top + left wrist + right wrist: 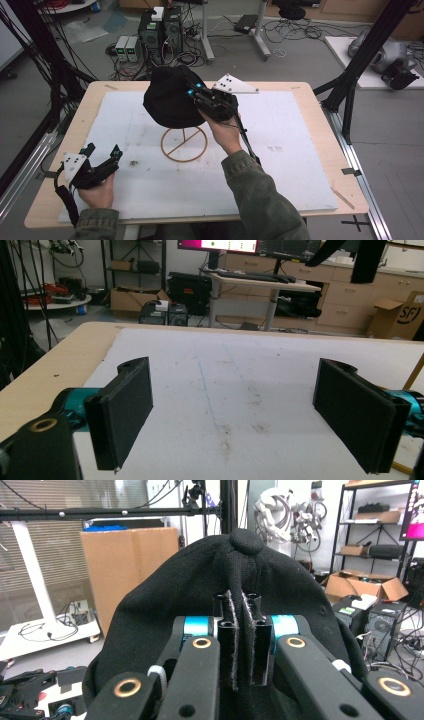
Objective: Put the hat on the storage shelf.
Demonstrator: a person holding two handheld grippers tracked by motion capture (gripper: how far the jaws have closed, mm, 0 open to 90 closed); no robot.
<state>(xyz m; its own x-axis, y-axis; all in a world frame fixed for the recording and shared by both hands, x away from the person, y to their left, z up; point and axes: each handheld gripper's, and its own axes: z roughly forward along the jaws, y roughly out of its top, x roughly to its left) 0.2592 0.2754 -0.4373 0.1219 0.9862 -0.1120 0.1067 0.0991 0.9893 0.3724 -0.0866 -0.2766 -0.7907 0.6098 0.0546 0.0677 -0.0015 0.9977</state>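
A black cap (pixel 170 97) hangs above the table, over a wooden stand with a ring base (pixel 183 144). My right gripper (pixel 196 93) is shut on the cap's fabric; in the right gripper view the jaws pinch a fold of the cap (pixel 200 590) just below its top button. My left gripper (pixel 102 155) rests low at the table's near left, open, with nothing between its fingers (pixel 125 410). In the left gripper view only the white mat (pixel 235 390) lies between the two pads.
A white mat (pixel 280 165) covers most of the wooden table (pixel 300 87). Black frame posts (pixel 367 45) stand at the right and left. Computers and cables (pixel 155 35) sit on the floor beyond the far edge.
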